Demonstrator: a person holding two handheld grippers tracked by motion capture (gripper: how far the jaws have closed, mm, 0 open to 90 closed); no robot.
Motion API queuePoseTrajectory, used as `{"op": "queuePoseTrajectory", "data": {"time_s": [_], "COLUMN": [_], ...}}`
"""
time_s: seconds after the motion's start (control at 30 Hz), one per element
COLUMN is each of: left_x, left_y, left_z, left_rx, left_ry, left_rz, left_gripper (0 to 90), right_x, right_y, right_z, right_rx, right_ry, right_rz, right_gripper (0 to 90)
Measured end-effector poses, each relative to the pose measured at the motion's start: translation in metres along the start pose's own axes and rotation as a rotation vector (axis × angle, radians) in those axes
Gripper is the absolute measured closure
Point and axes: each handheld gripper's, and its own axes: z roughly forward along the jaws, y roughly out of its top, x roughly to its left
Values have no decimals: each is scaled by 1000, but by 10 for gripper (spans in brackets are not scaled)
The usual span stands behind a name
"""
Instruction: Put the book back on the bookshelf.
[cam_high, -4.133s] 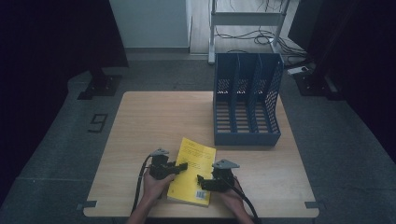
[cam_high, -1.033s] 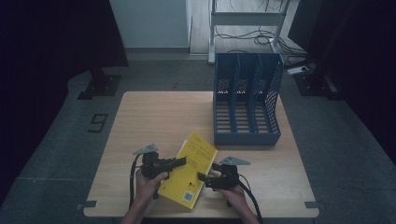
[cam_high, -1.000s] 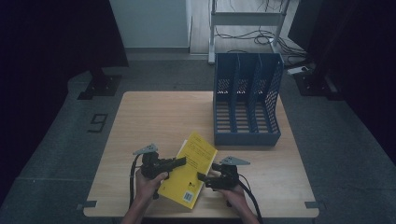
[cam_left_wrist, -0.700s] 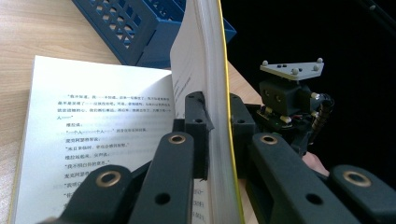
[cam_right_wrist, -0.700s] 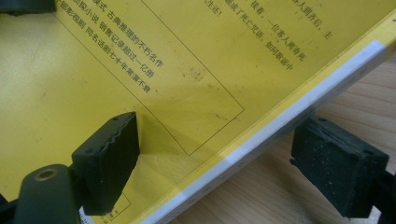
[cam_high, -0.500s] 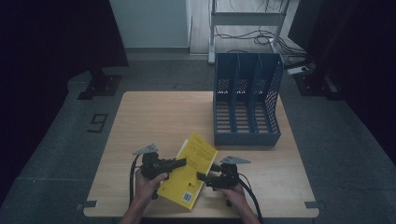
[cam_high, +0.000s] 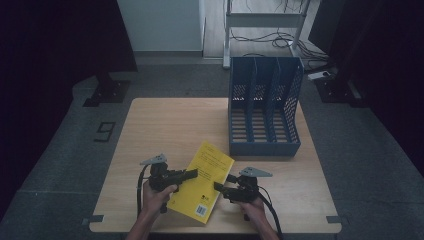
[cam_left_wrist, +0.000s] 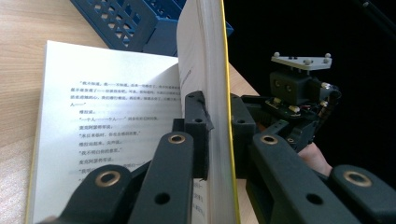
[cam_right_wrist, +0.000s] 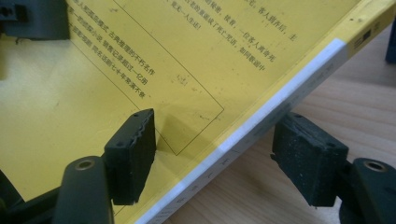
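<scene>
A yellow paperback book (cam_high: 202, 182) lies at the table's front edge, between both hands. My left gripper (cam_high: 192, 173) is shut on its left side. In the left gripper view the jaws (cam_left_wrist: 215, 121) clamp the cover and a wad of pages upright, and a printed page (cam_left_wrist: 107, 107) lies flat beside them. My right gripper (cam_high: 218, 186) straddles the spine. Its jaws have just been closing, with one pad (cam_right_wrist: 133, 149) over the yellow cover (cam_right_wrist: 187, 60) and the other pad (cam_right_wrist: 306, 161) a little off the white spine band.
A blue slotted file holder (cam_high: 264, 120) stands at the back right of the wooden table (cam_high: 170, 125), its slots facing up. It is close behind the book (cam_left_wrist: 140, 23). The right gripper's body (cam_left_wrist: 299, 102) is just beyond the raised pages.
Since four seconds ago the book's left side has been lifted and turned, and the hands sit a little farther apart. Over the last second nothing visibly shifts in the high view.
</scene>
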Motion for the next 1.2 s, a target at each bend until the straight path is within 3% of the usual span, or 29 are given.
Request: {"op": "queuePoseTrajectory", "data": {"time_s": [0.17,0.47,0.63,0.7,0.77,0.87,1.2], "left_x": [1,4,4,4,4,7,12], "left_y": [0,-2,-4,-6,-7,-8,-10], "left_z": [0,1,8,13,15,16,18], "left_rx": [5,9,41,65,75,75,87], "left_ry": [-3,-14,-31,-39,-16,-30,-20], "left_rz": [-7,-24,-28,-26,-17,-31,-37], "left_gripper": [825,826,827,826,824,823,799], "right_x": [1,5,6,8,12,12,10], "right_y": [1,4,4,4,3,4,6], "right_z": [-3,-11,-10,-9,-9,-10,-13], "right_rx": [-23,-99,-91,-79,-85,-79,-101], "right_ry": [-13,14,32,74,54,53,66], "right_rz": [-17,-23,-35,-44,-83,-106,-97], "right_gripper": [319,330,350,361,400,423,544]}}
